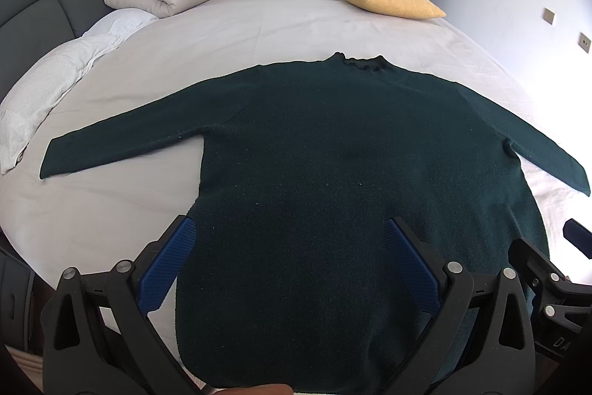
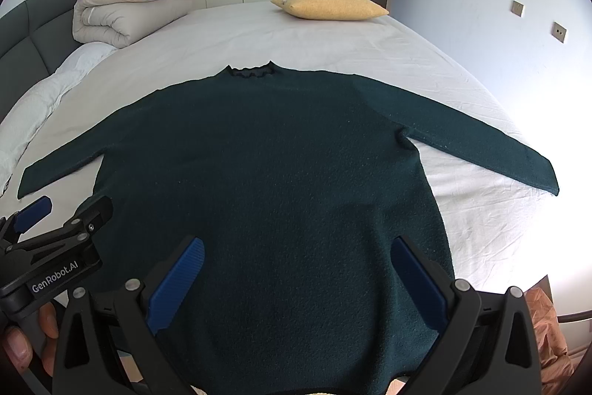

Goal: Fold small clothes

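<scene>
Your dark green sweater [image 1: 333, 154] lies flat on the bed [image 1: 259, 17], sleeves spread, collar pointing away from you. Your left gripper [image 1: 290, 228] is spread wide above the hem's left part, gripping nothing; your right gripper [image 2: 298, 247], equally released, hangs over the hem's right part.

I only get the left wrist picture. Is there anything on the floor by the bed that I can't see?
Observer: Yes, a crumpled orange-pink bag shows past the bed's near right corner.
Child: Does my gripper have writing?
Observer: The left gripper reads "GenRobot.AI" on its side.
Child: Who's holding it?
Observer: A hand grips its handle; fingers show.
Child: Is the other gripper open?
Observer: The right gripper is open above the sweater hem.
</scene>
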Demonstrator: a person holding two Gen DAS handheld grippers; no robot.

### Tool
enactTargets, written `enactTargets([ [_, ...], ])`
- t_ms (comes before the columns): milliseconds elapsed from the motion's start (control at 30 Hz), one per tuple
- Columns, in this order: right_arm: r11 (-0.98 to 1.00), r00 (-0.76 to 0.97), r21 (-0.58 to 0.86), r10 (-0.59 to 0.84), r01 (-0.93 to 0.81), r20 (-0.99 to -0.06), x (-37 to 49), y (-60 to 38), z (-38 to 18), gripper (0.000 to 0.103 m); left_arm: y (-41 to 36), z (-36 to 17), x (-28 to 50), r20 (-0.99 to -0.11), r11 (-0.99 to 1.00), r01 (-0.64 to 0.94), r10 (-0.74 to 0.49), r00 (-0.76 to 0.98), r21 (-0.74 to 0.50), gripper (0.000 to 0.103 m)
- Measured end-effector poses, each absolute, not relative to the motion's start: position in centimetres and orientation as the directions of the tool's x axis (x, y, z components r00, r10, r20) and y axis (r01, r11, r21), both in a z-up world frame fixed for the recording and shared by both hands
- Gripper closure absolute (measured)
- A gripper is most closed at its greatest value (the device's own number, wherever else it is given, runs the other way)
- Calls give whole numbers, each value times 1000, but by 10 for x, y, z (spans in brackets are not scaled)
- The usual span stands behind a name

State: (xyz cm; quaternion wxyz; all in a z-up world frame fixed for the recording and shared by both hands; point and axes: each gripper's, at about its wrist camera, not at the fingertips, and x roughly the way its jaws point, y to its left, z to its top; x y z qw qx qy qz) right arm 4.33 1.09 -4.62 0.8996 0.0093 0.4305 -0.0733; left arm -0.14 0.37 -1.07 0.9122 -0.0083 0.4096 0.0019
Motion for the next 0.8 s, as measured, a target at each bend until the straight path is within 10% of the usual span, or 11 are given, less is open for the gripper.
enactTargets([
  [800, 989, 613, -48, -126, 142, -780, 41, 12, -55, 0, 4, -12, -2, -752, 1000, -9, -7, 659, -17, 0],
])
